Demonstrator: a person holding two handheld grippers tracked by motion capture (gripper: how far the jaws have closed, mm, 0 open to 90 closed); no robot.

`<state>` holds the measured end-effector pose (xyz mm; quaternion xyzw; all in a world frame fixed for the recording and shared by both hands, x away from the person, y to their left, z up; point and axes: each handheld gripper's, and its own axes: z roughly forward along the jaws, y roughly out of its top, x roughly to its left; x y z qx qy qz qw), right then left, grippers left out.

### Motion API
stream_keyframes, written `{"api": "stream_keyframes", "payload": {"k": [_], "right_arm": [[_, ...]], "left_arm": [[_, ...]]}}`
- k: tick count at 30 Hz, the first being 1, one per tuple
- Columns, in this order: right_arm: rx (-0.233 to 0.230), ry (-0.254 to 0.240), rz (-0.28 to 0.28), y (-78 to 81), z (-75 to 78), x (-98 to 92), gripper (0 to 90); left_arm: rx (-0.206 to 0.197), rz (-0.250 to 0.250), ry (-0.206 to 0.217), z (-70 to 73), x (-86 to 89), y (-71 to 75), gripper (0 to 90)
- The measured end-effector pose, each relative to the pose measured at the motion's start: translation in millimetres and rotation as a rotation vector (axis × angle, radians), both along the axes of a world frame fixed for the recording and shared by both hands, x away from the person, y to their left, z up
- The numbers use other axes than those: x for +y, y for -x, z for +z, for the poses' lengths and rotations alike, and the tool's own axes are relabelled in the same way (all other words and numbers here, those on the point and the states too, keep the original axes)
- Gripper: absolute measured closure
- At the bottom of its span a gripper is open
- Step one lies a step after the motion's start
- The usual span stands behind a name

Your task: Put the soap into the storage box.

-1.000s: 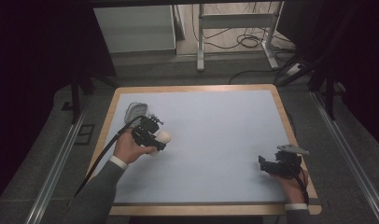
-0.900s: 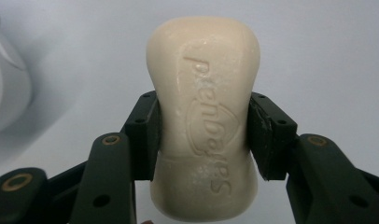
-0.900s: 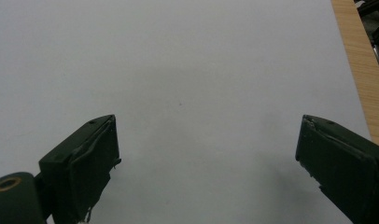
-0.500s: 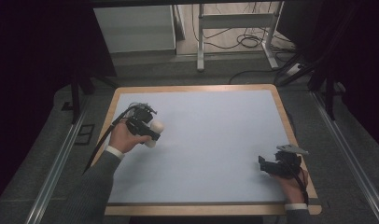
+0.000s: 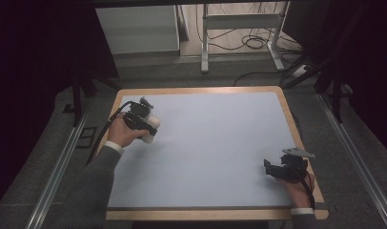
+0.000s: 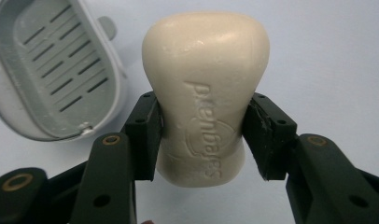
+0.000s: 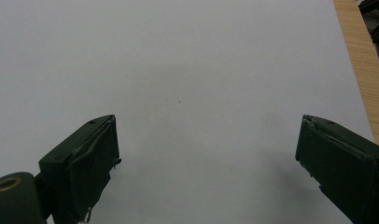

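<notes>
Left tool [image 6: 204, 140]: jaws clamped on the waist of a bar of soap [image 6: 205, 93], one pad on each narrow side. Soap stands end-up between the pads, broad rounded end pointing away from the tool, lower end past the pads toward the camera. Just beside the soap on the tool's left, a grey soap dish [image 6: 52, 70] lies on the table, apart from the bar; slotted drain insert facing up, pale outer rim, a small tab at its far edge. In the high view the left tool [image 5: 139, 119] sits near the table's far-left corner, wooden rim [image 5: 201, 89] close beyond it and close on its left. Open pale-blue surface [image 5: 215, 143] runs wide to its right and back toward the person.

Right tool [image 7: 206, 158]: jaws wide apart, nothing between them, bare blue table ahead. Wooden edge strip [image 7: 358, 70] at the tool's right. In the high view the right tool [image 5: 277, 169] rests near the near-right corner, rim close on its right and behind it. The two tools are well apart, with clear surface between them.

Soap: cream-coloured, smooth, slightly waxy sheen, pinched at the middle and flared at both ends. A brand name is embossed along its face, with an oval outline pressed beneath the letters. A few tiny specks on the surface.
</notes>
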<state>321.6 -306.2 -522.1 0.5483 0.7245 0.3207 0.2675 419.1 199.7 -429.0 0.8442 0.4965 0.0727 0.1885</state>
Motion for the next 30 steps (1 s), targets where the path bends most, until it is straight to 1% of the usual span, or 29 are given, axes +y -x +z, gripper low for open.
{"api": "stream_keyframes", "payload": {"k": [2,3,9,10,11,12,14,15,20,21,24,27,30], "right_arm": [[0.000,0.001,0.000,-0.1,-0.2,0.1,5.9],[0.002,0.000,0.000,-0.2,-0.5,0.3,5.9],[0.002,0.002,-0.001,-0.4,-0.8,-0.4,5.9],[0.002,0.002,-0.001,-0.4,-0.8,-0.4,5.9],[0.003,0.001,-0.002,-0.3,-0.8,-0.6,5.9],[0.003,0.000,-0.002,-0.3,-0.9,-0.7,5.9],[0.003,0.000,0.000,-0.4,-0.9,-1.5,5.9],[0.003,0.000,0.000,-0.4,-0.9,-1.5,5.9],[0.004,-0.003,-0.007,-0.7,-1.4,-2.0,5.9],[0.004,-0.002,-0.005,-0.8,-1.7,-1.8,5.9],[0.006,-0.002,-0.004,-0.9,-1.8,-2.0,5.9],[0.003,-0.003,-0.008,-0.9,-1.5,-2.9,5.9],[0.005,-0.003,-0.012,-0.8,-1.5,-3.3,5.9]], "left_arm": [[0.004,0.007,-0.001,0.3,1.9,-2.3,50.0],[0.006,0.025,0.000,0.7,5.6,-7.3,50.0],[0.016,0.079,0.004,0.7,17.2,-25.3,50.0],[0.016,0.079,0.004,0.7,17.2,-25.3,50.0],[0.027,0.098,0.008,-1.4,22.2,-31.3,50.0],[0.027,0.098,0.008,-1.4,22.2,-31.3,50.0],[0.038,0.119,0.002,-4.7,28.9,-38.6,50.0],[0.038,0.119,0.002,-4.7,28.9,-38.6,50.0],[0.048,0.151,0.011,-6.7,36.7,-46.9,50.0],[0.048,0.158,0.007,-6.7,37.7,-49.7,50.0],[0.049,0.162,0.005,-6.1,38.0,-52.8,50.0],[0.058,0.180,0.007,-5.7,38.9,-61.9,50.0],[0.071,0.194,0.015,-9.2,41.0,-68.8,50.0]]}}
